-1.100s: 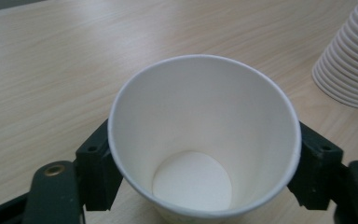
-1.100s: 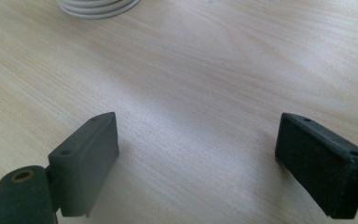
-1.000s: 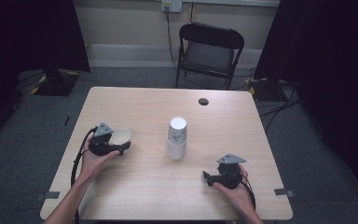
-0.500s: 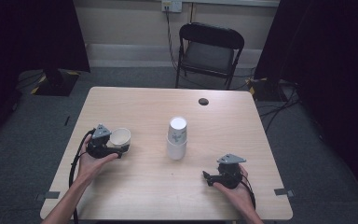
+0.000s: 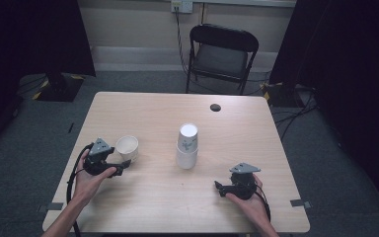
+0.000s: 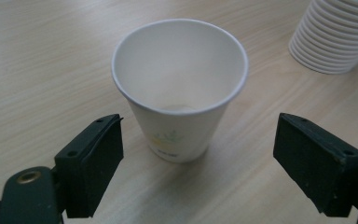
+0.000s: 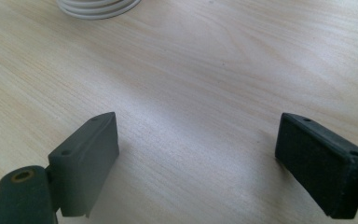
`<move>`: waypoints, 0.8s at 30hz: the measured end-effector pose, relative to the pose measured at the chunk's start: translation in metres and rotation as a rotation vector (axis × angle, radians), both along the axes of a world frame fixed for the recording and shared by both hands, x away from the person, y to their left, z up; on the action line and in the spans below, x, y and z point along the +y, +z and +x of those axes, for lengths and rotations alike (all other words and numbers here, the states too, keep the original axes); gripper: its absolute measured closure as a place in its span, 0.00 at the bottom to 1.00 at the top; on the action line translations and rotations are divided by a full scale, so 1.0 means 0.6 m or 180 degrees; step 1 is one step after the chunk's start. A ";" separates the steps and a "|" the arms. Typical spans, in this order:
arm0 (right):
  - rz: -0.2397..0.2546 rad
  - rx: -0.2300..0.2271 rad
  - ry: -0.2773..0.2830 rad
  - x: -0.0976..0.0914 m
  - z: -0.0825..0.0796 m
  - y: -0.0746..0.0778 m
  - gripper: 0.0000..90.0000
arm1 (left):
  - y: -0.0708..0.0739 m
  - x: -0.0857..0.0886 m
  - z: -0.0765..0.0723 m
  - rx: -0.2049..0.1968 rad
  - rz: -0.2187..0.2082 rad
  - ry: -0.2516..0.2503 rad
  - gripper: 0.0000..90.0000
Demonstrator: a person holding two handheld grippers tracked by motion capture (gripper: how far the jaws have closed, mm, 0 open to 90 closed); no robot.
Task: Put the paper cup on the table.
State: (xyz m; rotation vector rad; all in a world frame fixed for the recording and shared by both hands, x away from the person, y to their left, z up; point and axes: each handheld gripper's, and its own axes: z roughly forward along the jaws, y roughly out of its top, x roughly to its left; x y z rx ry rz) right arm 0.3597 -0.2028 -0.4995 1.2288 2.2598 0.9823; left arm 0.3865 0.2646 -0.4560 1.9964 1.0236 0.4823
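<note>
Pale wooden desk [image 5: 148, 207], dark curtains and a folding chair [image 5: 220, 57] behind. Single paper cup [image 6: 179, 88] stands upright at left of centre, just set apart from the inverted cup stack [image 5: 187, 146], likely dealt off it. Left gripper [image 5: 124, 163] jaws have just been opening, wide, clear of the cup. Right gripper [image 5: 217, 187] jaws open, empty, parked lower right.

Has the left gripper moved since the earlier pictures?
Yes. The left gripper has drawn back from the single white paper cup, toward the table's near left edge; its jaws have just been opening and stand clear.
</note>
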 end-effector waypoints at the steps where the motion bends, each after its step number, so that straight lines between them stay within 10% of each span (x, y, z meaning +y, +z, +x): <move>1: -0.0001 0.0000 0.0000 0.000 0.000 0.000 0.14 | 0.003 0.000 -0.005 0.0026 -0.0014 0.0014 0.17; 16: -0.0002 -0.0004 0.0010 0.000 0.001 0.000 0.14 | -0.047 0.015 -0.080 0.0428 0.0312 -0.0126 0.18; 24: -0.0001 -0.0002 0.0009 0.000 0.000 0.000 0.15 | -0.071 0.020 -0.085 0.0285 0.0328 -0.0100 0.16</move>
